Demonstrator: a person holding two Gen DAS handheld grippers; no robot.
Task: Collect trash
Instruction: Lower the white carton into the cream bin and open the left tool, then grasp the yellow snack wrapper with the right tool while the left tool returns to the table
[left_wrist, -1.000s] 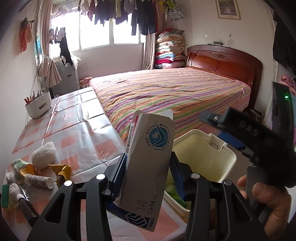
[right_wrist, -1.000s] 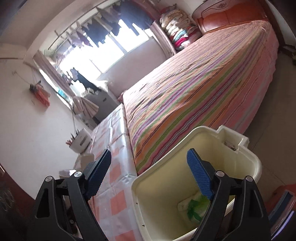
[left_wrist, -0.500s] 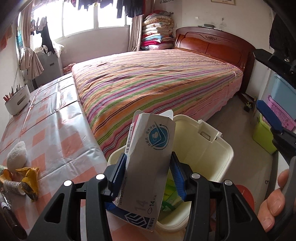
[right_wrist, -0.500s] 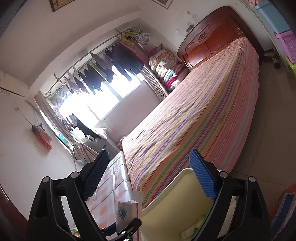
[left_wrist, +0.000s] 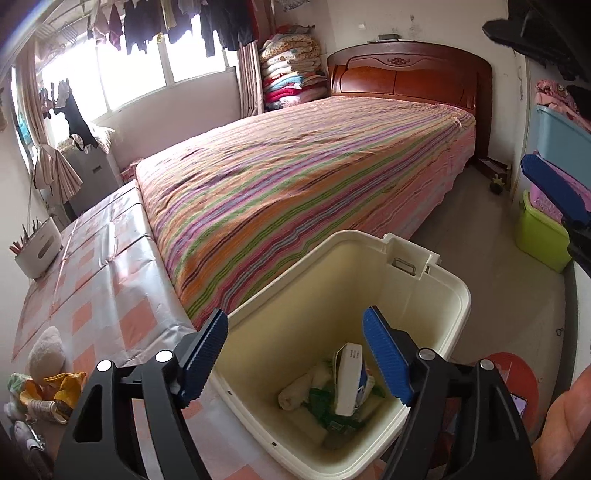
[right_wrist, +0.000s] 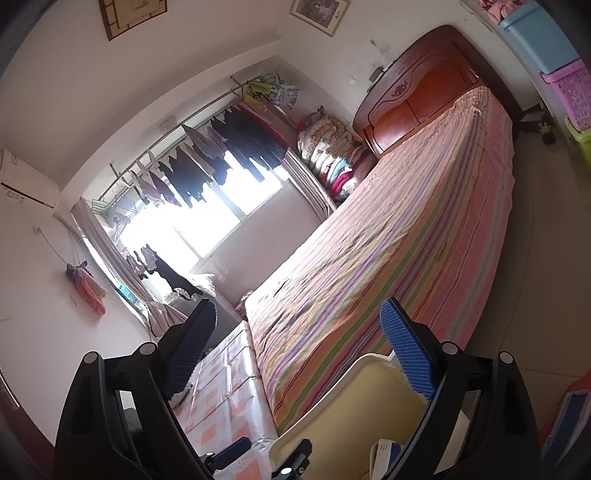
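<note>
My left gripper (left_wrist: 295, 332) hangs over the cream trash bin (left_wrist: 443, 291), its jaws opening, with nothing between them. A white and blue carton (left_wrist: 351, 376) stands on end inside the bin among green wrappers (left_wrist: 325, 402) and a white roll. More trash lies on the table at the lower left: a yellow wrapper (left_wrist: 66, 380), a fluffy white ball (left_wrist: 44, 354) and a tube (left_wrist: 44, 408). My right gripper (right_wrist: 299, 332) is open and empty, pointing level across the bed, with the bin's rim (right_wrist: 354, 369) just below it. One of its blue fingers (left_wrist: 554, 188) shows at the right edge of the left wrist view.
The checked tablecloth (left_wrist: 110, 280) runs along the striped bed (left_wrist: 314, 177). A white pen holder (left_wrist: 37, 254) stands at the table's far left. Green (left_wrist: 539, 236) and blue (left_wrist: 561, 144) storage boxes are stacked at the right. A red stool (left_wrist: 513, 376) and a hand (left_wrist: 569, 432) are beside the bin.
My left gripper moved over the bin and opened, and the carton dropped into the bin. My right gripper swung up from the bin to point across the bed.
</note>
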